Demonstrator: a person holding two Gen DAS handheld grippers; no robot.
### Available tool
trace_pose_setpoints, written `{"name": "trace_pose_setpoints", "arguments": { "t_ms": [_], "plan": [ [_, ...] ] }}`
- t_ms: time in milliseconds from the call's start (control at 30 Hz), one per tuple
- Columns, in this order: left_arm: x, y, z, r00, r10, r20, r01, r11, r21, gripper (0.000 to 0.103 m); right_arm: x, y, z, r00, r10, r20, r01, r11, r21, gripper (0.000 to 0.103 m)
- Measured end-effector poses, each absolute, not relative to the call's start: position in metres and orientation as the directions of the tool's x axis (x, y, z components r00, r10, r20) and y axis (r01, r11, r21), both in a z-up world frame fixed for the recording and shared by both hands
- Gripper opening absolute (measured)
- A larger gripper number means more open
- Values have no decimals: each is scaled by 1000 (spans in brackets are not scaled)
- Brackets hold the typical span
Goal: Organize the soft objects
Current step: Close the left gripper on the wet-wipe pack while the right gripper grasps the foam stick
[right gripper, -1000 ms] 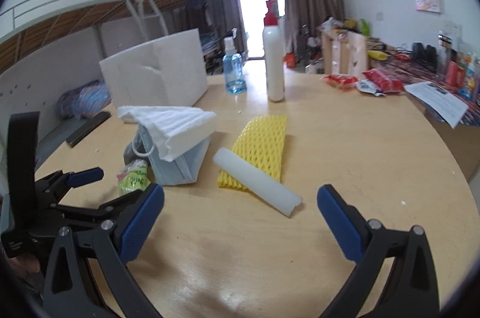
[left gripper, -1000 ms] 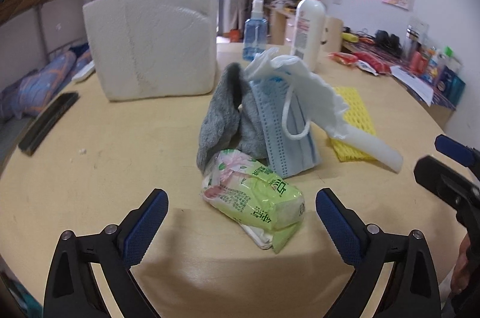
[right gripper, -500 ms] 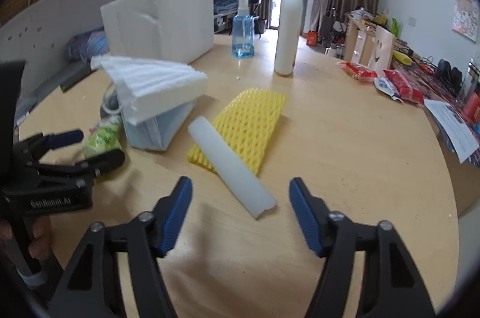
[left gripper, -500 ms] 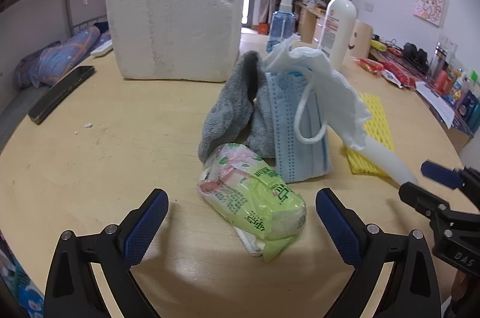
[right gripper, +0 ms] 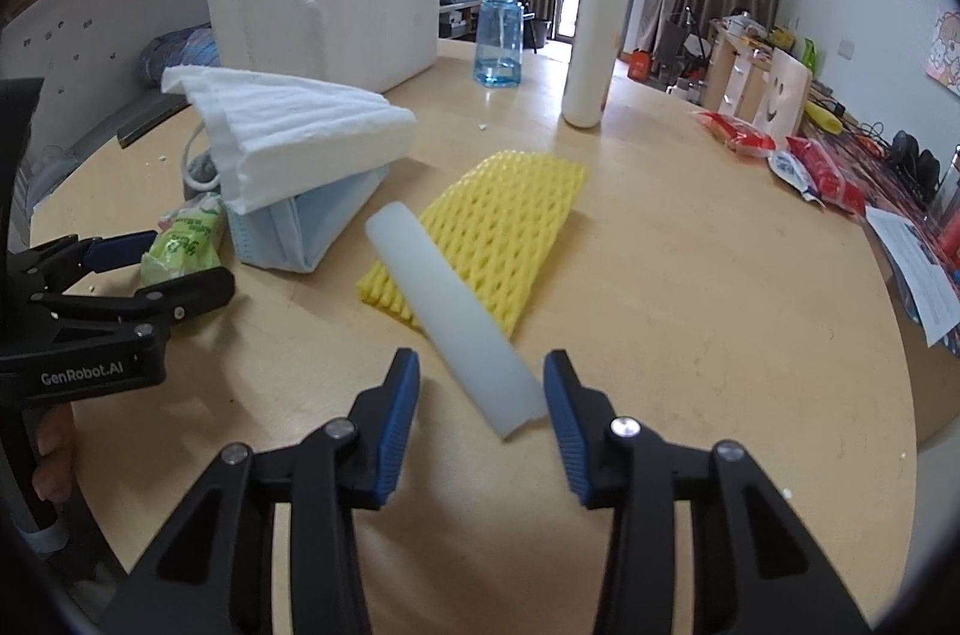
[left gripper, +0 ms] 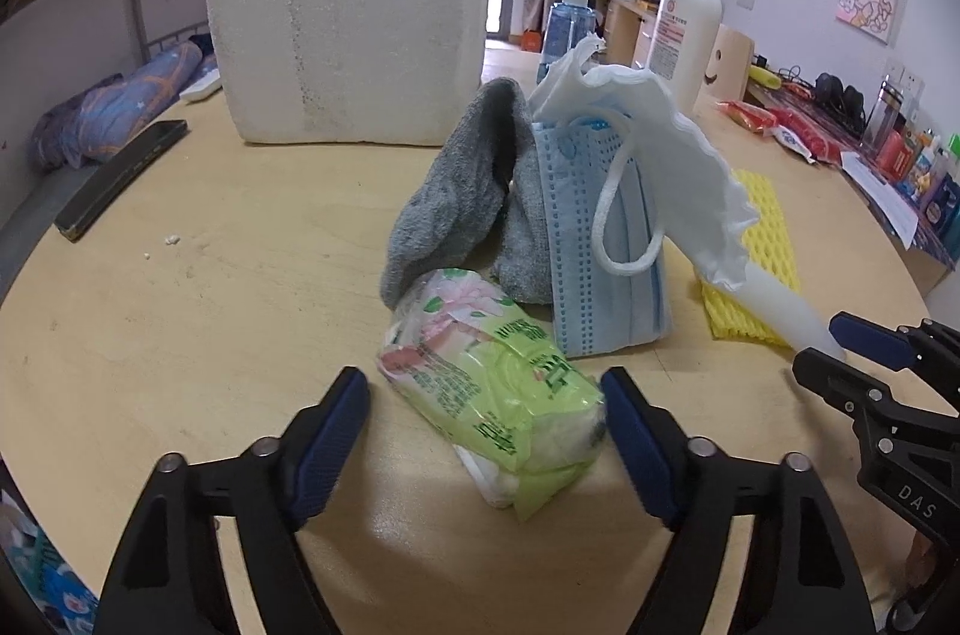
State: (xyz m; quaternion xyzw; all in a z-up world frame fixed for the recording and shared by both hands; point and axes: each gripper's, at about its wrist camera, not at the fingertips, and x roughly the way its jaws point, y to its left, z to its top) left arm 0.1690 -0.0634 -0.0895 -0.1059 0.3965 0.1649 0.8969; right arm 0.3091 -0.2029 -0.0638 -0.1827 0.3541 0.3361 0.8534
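The left gripper (left gripper: 485,413) has just been closing, and its jaws stand spread on either side of the green tissue pack (left gripper: 492,383) without pressing it. To the right, the right gripper (right gripper: 480,398) has also been closing around the near end of the white foam strip (right gripper: 453,317); its long axis runs away toward upper left, across the yellow foam net (right gripper: 504,227), and the pads seem not yet touching.

The tissue pack (left gripper: 492,383) is lime green with a pink flower print; the sock (left gripper: 456,197) grey; the masks (left gripper: 600,239) pale blue; the foam net (right gripper: 498,239) yellow, diamond-meshed; the foam strip (right gripper: 456,317) white, perhaps translucent; the gripper pads (right gripper: 396,419) blue.
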Motion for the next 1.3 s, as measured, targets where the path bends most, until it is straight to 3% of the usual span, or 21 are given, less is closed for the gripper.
{"name": "trace_pose_setpoints", "arguments": {
  "t_ms": [67,200,333,500,733,1300],
  "plan": [
    [169,-64,-89,631,217,-745,-378,925,-50,71,310,-201,-65,512,447,-734,-715,695,-76,38],
    [166,-62,-88,645,203,-736,-347,937,-46,46,316,-201,-68,495,438,-751,-713,698,-63,35],
    [160,-54,-87,659,170,-733,-314,947,-63,34,314,-202,-66,492,442,-750,-713,699,-55,32],
    [152,-44,-87,673,140,-726,-282,957,-76,30,306,-202,-62,455,484,-748,-732,681,-5,24],
    [143,-41,-82,674,132,-727,-214,977,-21,29,287,-202,-60,404,521,-752,-747,663,58,24],
    [144,-33,-87,668,115,-735,-179,984,-9,29,285,-193,-68,442,485,-754,-730,684,13,26]
  ]
}}
